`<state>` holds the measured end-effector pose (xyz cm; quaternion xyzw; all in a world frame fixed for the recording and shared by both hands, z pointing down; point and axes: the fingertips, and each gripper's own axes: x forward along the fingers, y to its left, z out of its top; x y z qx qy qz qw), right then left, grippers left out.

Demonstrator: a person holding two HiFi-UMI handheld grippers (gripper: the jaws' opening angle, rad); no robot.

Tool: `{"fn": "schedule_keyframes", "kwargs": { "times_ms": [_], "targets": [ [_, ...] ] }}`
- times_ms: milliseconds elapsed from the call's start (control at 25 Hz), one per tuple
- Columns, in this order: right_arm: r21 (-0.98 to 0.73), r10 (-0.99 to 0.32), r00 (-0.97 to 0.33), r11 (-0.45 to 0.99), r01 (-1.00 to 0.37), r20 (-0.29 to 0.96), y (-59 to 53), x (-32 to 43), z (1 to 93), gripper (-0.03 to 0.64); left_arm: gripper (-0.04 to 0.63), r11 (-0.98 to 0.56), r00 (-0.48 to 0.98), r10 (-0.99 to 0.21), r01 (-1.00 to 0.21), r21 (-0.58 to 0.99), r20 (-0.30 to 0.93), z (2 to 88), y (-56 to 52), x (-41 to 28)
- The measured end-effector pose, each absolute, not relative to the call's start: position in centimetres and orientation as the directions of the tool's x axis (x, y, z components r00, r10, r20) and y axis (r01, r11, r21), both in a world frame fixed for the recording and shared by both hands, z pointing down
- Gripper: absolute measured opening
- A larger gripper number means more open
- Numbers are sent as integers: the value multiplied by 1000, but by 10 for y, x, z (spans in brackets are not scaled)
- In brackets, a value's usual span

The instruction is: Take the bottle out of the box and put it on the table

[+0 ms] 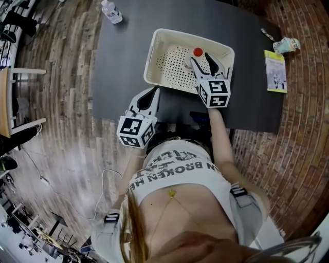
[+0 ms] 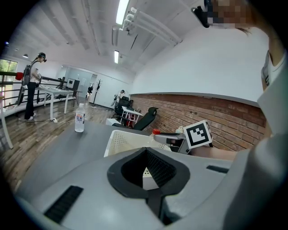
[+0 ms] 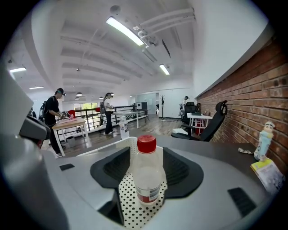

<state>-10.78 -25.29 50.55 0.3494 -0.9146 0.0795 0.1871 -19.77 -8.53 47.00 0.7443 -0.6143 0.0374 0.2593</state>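
Closest to the head camera is the wearer's printed shirt (image 1: 175, 174). It fills the bottom of my view, and both arms reach out from it. Beyond them the dark grey table (image 1: 123, 67) spreads under both claws.

The white perforated box (image 1: 181, 34) sits on the table, straight ahead of the right claw (image 1: 201, 58) and around its tips. That claw reaches in over the near wall. The left claw (image 1: 153, 92) hangs outside the box, just short of its near left corner, above the table's near edge. Its jaws are together at the tips and I see nothing caught in them. Only a bit of the box's white wall shows through the hollow behind the tips.

The right claw's jaws stand wide apart. Between them the bottle (image 3: 146, 177) stands upright on the box's dotted floor, red cap (image 1: 198, 52) on top. As far as I can see the pads are not pressing on it, so nothing grips it.

Far to the right of the right claw, a yellow-green booklet (image 1: 276, 71) lies at the table's edge. Well ahead and to the left of the left claw, a second bottle (image 1: 111, 11) stands on the table near its far side. Just beyond the booklet, off to the right claw's right, is a small pale figure-shaped container (image 1: 286, 45).
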Motion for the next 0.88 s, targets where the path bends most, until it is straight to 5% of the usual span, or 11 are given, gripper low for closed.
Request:
{"fn": "schedule_keyframes", "kwargs": {
  "times_ms": [880],
  "targets": [
    [5,-609,-700,756,-655,374,-260,-121,504,155,5,-100,228,-899,-937,334,373,468,-75,-209]
  ]
}}
